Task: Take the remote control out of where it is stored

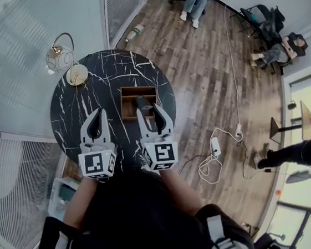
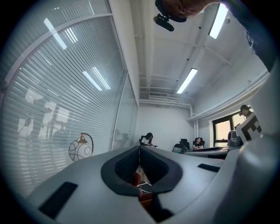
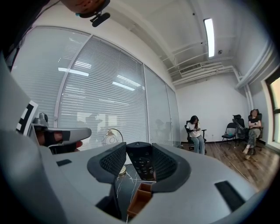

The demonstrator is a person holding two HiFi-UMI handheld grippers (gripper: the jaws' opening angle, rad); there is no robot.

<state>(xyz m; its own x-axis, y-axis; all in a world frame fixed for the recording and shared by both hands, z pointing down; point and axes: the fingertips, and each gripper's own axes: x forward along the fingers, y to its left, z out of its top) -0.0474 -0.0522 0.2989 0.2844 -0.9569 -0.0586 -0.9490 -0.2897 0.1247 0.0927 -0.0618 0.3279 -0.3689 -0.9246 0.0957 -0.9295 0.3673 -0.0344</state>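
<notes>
Right gripper (image 3: 139,154): jaws clamping the remote control (image 3: 141,167), holding it upright over the wooden tray (image 1: 131,92).
Left gripper (image 2: 139,151): jaws sitting together, empty, hovering over the bench (image 1: 107,71).

A round black marble table (image 1: 105,71) stands before me on a wood-plank floor (image 1: 206,76), with a wire-globe lamp (image 1: 60,58) at its far left edge. On my left is a glass wall (image 1: 17,36) with slatted blinds, on my right a bright window (image 1: 309,103). Long strip lights (image 2: 187,80) glow on the white ceiling, and white cables (image 1: 212,154) trail over the floor.
</notes>
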